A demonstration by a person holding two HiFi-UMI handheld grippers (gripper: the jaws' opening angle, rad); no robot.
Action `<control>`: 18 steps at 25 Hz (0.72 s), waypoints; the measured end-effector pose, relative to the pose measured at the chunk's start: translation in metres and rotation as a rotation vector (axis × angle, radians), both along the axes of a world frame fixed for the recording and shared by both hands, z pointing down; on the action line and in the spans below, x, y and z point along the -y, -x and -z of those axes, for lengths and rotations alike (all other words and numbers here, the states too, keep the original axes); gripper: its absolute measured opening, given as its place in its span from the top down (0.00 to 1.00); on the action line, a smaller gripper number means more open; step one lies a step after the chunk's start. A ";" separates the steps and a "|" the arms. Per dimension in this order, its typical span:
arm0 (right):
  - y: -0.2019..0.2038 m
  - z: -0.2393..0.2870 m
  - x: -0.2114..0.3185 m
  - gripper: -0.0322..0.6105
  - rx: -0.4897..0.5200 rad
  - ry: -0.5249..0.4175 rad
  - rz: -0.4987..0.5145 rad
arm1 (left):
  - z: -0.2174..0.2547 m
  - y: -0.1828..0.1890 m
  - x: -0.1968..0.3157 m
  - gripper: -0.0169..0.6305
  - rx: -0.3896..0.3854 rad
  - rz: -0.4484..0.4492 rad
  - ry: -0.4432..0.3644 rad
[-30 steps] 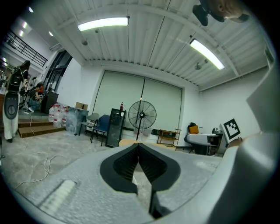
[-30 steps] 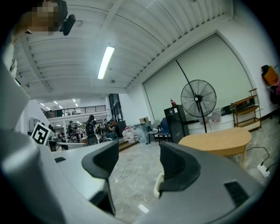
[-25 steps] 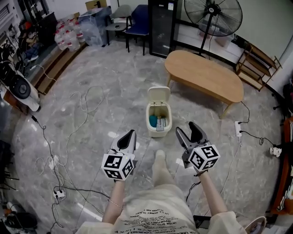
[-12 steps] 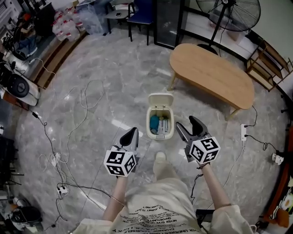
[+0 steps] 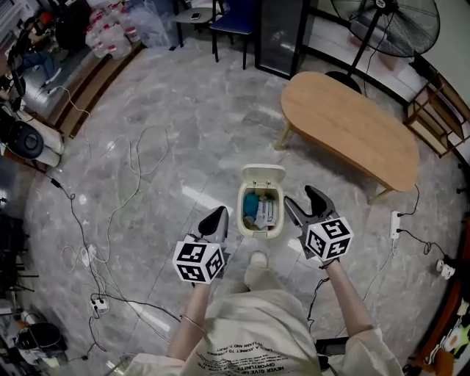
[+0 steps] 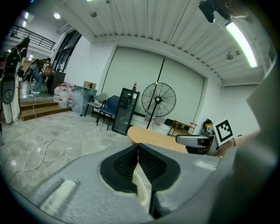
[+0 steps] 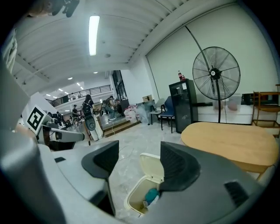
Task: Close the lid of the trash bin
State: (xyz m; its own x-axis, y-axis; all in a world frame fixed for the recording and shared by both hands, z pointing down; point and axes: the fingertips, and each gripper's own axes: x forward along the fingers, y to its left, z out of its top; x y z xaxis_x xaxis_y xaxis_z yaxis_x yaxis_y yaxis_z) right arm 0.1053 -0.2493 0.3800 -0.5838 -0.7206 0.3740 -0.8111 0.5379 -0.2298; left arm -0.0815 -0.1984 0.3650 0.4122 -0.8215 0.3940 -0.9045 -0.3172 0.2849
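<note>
A cream trash bin (image 5: 260, 220) stands on the marble floor with its lid (image 5: 264, 175) swung up and back, showing blue and white rubbish inside. In the right gripper view the same bin (image 7: 136, 197) and its raised lid (image 7: 152, 166) show between the jaws. My right gripper (image 5: 304, 203) is open, just right of the bin's rim and apart from it. The left gripper (image 5: 216, 223) is shut with nothing in it, just left of the bin. In the left gripper view its gripper (image 6: 138, 154) has both pads pressed together.
A low wooden table (image 5: 348, 131) stands beyond the bin to the right. Cables (image 5: 121, 185) trail over the floor at left, and a power strip (image 5: 399, 223) lies at right. A standing fan (image 5: 380, 31), a dark cabinet (image 5: 277, 29) and a chair (image 5: 232, 16) line the far side.
The person has stepped closer to the bin. Both grippers now flank it, where before they hung short of it. The lid stays up.
</note>
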 end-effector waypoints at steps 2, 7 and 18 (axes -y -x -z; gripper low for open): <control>0.004 -0.008 0.012 0.52 -0.029 0.004 0.017 | -0.006 0.002 0.010 0.94 -0.017 0.014 0.011; 0.010 -0.024 0.039 0.52 -0.091 0.008 0.035 | -0.023 0.006 0.032 0.94 -0.020 0.011 0.050; 0.024 -0.090 0.098 0.52 -0.253 -0.008 0.096 | -0.099 0.015 0.071 0.94 -0.034 -0.020 0.158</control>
State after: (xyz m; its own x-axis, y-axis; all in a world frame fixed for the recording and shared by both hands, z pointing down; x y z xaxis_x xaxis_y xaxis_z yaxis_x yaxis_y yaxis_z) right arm 0.0809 -0.3470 0.4697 -0.5384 -0.6700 0.5110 -0.7874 0.6160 -0.0219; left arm -0.0969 -0.2696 0.4637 0.4429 -0.7421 0.5030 -0.8876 -0.2838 0.3628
